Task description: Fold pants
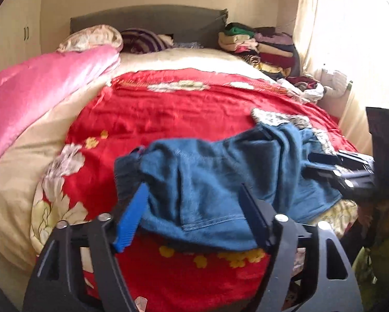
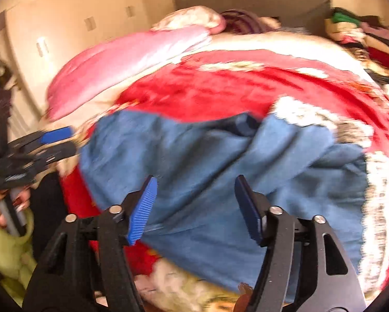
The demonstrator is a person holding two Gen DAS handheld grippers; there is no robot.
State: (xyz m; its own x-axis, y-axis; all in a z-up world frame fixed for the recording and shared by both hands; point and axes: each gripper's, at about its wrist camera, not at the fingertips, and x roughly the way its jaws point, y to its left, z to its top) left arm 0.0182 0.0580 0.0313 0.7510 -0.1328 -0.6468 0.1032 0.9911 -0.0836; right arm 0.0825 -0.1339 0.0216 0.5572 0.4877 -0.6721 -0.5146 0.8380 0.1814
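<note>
Blue denim pants point(image 1: 220, 179) lie bunched on a red floral blanket point(image 1: 184, 111) near the bed's front edge; they also fill the middle of the right wrist view point(image 2: 220, 169). My left gripper point(image 1: 193, 189) is open, its fingers straddling the near edge of the pants. My right gripper point(image 2: 194, 182) is open just over the pants. The right gripper also shows at the right of the left wrist view point(image 1: 308, 163), its jaws reaching into the cloth. The left gripper shows at the left of the right wrist view point(image 2: 72, 140). The right wrist view is blurred.
A pink quilt point(image 1: 38, 93) lies along the bed's left side. Pillows point(image 1: 93, 37) and a grey headboard point(image 1: 152, 19) are at the back. A pile of folded clothes point(image 1: 262, 46) stands at the back right. A bright window with a curtain point(image 1: 311, 26) is on the right. Wardrobes point(image 2: 64, 26) line the left wall.
</note>
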